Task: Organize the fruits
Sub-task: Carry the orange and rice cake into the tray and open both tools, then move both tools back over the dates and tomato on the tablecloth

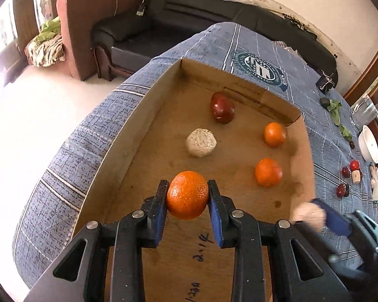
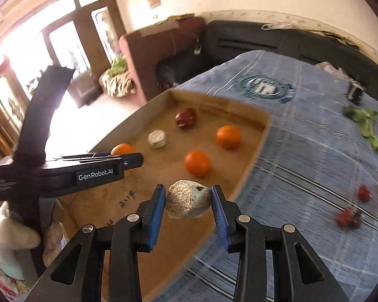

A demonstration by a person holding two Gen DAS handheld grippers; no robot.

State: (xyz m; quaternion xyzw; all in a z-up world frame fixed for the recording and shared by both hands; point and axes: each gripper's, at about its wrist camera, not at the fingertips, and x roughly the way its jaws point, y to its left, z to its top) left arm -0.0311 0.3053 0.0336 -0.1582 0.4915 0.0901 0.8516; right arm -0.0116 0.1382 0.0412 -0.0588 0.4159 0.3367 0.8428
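Observation:
My left gripper (image 1: 187, 195) is shut on an orange (image 1: 187, 195) and holds it over the near part of the cardboard tray (image 1: 138, 125). In the tray lie two more oranges (image 1: 268, 172) (image 1: 274, 134), a dark red apple (image 1: 222, 107) and a pale speckled round piece (image 1: 201, 142). My right gripper (image 2: 188, 201) is shut on a pale speckled chunk (image 2: 188, 198) and holds it above the tray's near right edge (image 2: 249, 166). The left gripper (image 2: 128, 162) shows at the left in the right wrist view.
The tray sits on a blue cloth-covered table (image 1: 264, 50). To the right on the cloth lie small red fruits (image 1: 345, 172), green leaves (image 1: 336, 110) and a white bowl (image 1: 369, 146). A black sofa (image 1: 189, 12) stands behind the table.

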